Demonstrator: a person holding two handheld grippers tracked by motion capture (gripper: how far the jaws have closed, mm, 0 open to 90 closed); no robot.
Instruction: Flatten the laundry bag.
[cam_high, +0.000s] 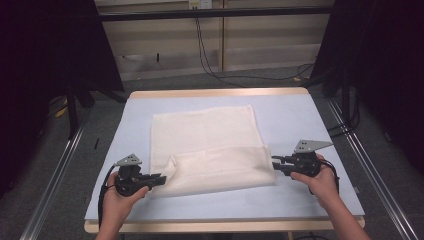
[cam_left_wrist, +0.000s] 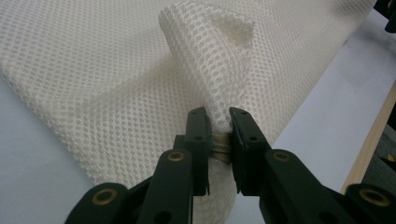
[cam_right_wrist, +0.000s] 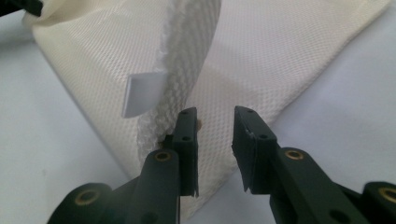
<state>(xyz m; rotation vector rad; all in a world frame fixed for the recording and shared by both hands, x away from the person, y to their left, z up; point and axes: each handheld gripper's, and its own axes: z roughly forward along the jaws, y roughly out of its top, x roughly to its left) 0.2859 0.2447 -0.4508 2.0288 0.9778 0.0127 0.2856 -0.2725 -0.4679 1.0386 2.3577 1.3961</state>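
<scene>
A cream mesh towel lies on the pale blue table, its near part folded over into a loose second layer. My left gripper is at the towel's near left corner. In the left gripper view it is shut on a raised pinch of the towel. My right gripper sits at the towel's right edge, by the fold. Its jaws stand open, with flat towel showing through the gap. A lifted edge carrying a white label rises just left of the left jaw.
The table has a wooden rim at its far side. Metal rails run along the floor on both sides. Cables trail on the floor behind the table, and dark curtains hang at left and right.
</scene>
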